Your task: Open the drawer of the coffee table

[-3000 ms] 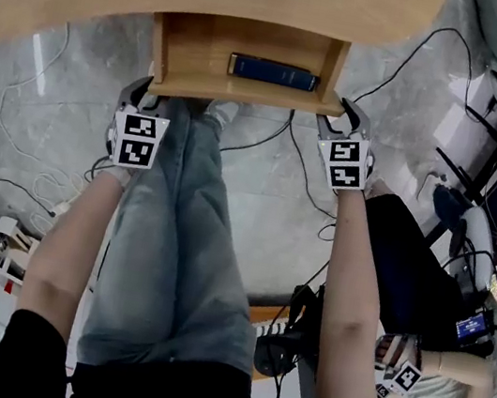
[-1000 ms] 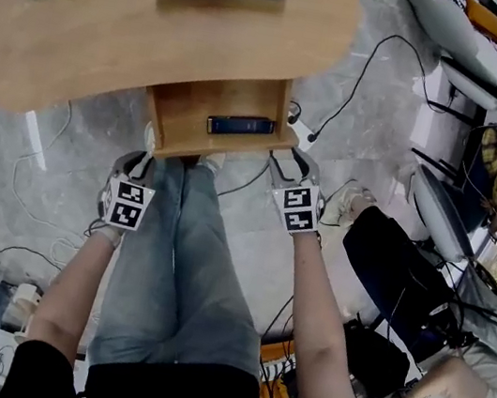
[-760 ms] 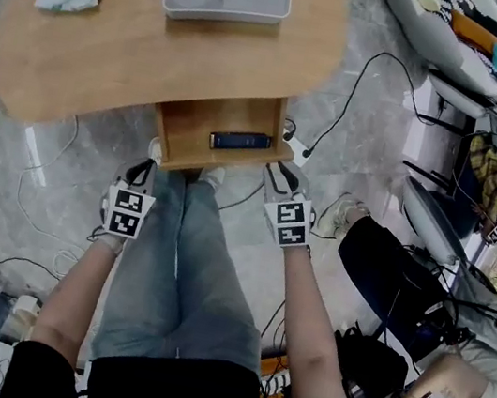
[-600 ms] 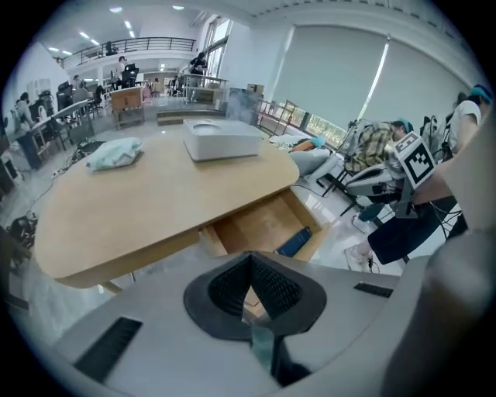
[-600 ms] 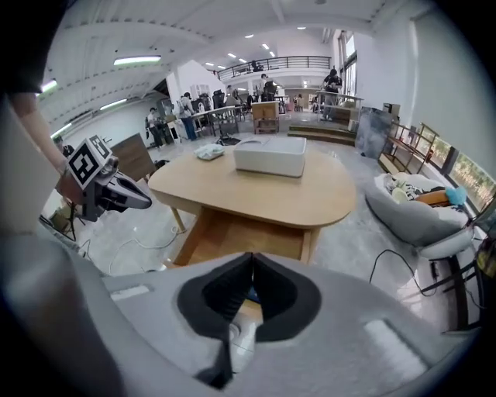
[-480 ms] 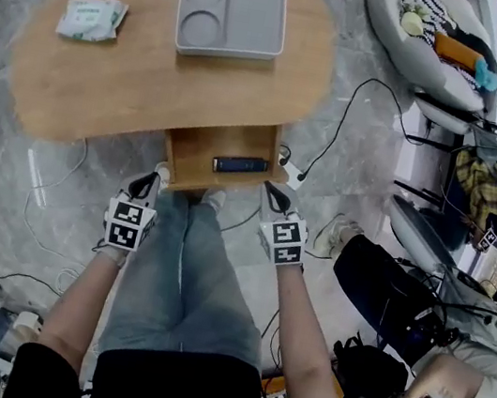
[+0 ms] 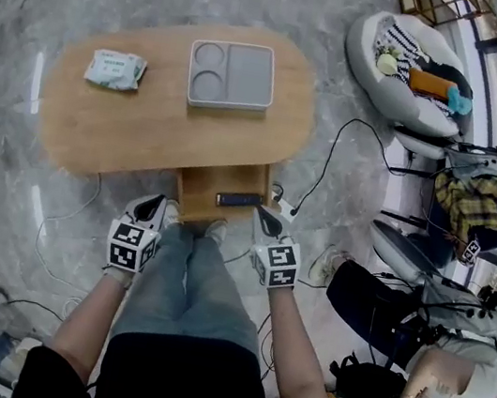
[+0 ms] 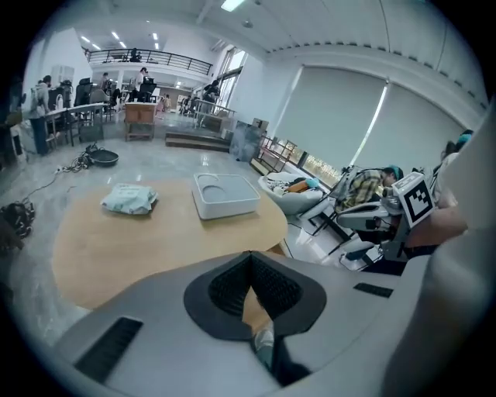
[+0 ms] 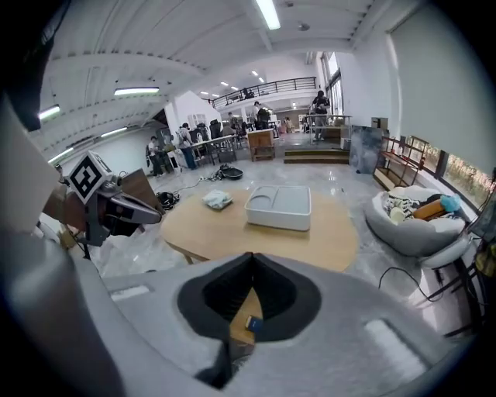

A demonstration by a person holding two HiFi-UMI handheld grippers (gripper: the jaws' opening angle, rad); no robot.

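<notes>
The wooden coffee table [image 7: 137, 126] stands below me with its drawer [image 7: 202, 204] pulled out toward my legs. A dark blue flat object [image 7: 240, 200] lies inside the drawer. My left gripper [image 7: 154, 205] hovers by the drawer's left front corner and my right gripper [image 7: 266, 214] by its right front corner, both raised well above it. Both are shut with nothing between the jaws. In the left gripper view the left gripper [image 8: 249, 256] points down over the table [image 8: 139, 248]. Below the right gripper [image 9: 251, 257], the blue object [image 9: 252, 324] shows through the jaw hollow.
On the tabletop sit a grey sectioned tray [image 7: 231, 75] and a packet of wipes [image 7: 116, 69]. Cables and a power strip [image 7: 284, 204] trail across the floor by the drawer. A grey lounge seat [image 7: 401, 63] and a seated person [image 7: 448, 362] are at the right.
Both grippers have lifted up and back from the drawer front, and their jaws have closed empty. The table looks smaller and farther below. The drawer stays open.
</notes>
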